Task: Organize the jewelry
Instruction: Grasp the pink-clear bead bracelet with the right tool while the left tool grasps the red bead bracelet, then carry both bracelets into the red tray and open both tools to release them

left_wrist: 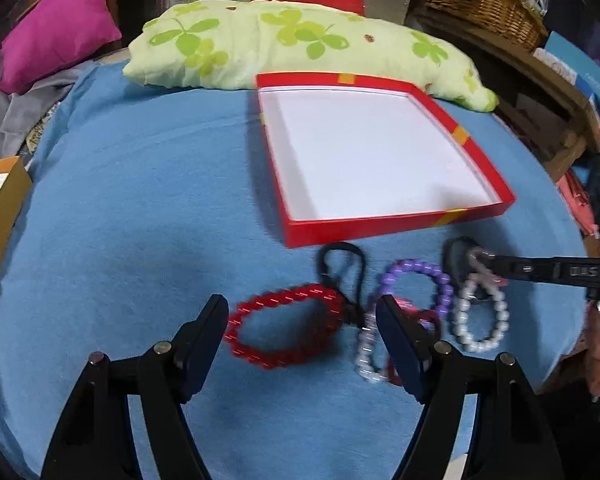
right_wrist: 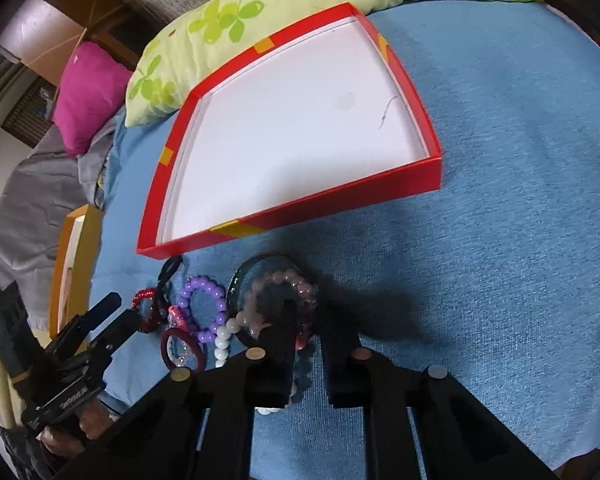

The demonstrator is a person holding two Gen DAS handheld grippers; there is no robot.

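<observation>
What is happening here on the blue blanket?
A person with two handheld grippers is sorting bracelets into a red box, whose white inside holds no jewelry yet. The left gripper is open over the red bracelet. The right gripper is at the pink bracelet; its grasp is unclear.

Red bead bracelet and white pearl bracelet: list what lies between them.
In the left wrist view, between the red bead bracelet and white pearl bracelet lie a black cord loop and the purple bead bracelet.
</observation>
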